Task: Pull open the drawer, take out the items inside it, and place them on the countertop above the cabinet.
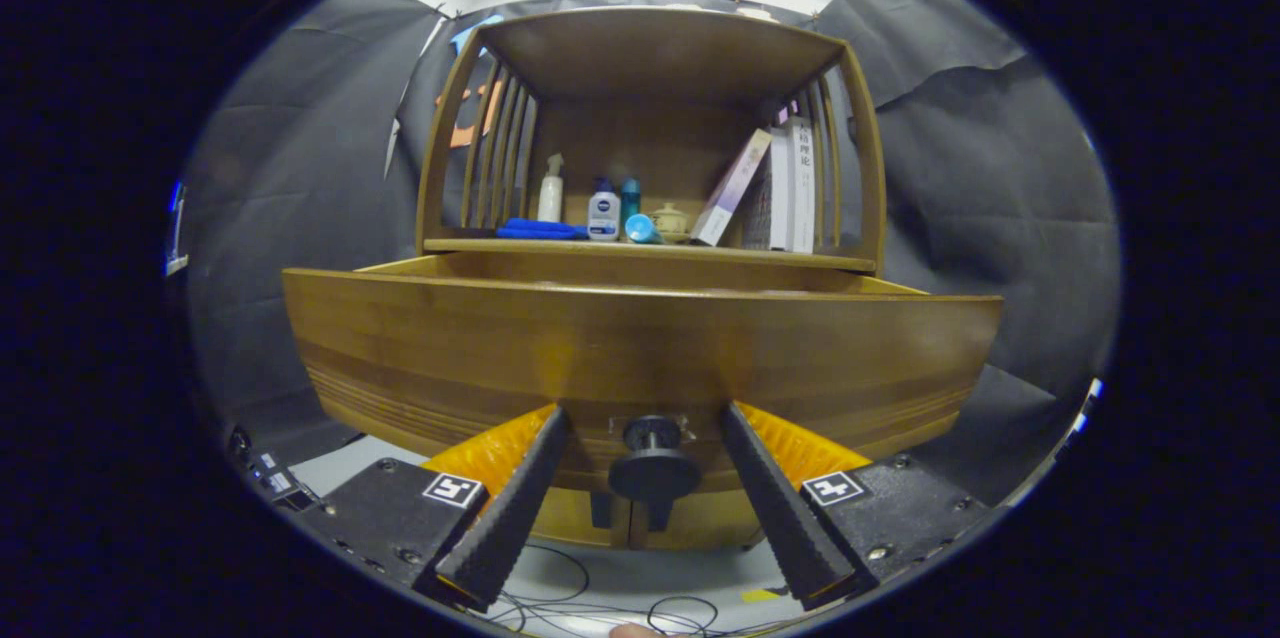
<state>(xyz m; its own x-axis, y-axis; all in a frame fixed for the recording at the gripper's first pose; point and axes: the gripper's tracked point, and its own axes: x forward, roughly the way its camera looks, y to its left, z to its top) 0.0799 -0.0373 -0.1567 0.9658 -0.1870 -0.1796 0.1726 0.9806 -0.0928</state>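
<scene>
The wooden cabinet's drawer (640,348) stands pulled out toward me, and its tall front panel hides whatever lies inside. A dark round knob (654,463) sticks out low on that front. My gripper (643,411) is open, with one finger on each side of the knob and a gap on both sides, so neither finger touches it. The countertop (780,258) runs just above and behind the drawer.
On the countertop stand a blue cloth (540,229), a white spray bottle (550,190), a small lotion bottle (603,211), a teal bottle (630,196), a small lidded pot (668,219) and leaning books (770,186). Slatted sides and a top board enclose the shelf. Cables (600,608) lie on the floor below.
</scene>
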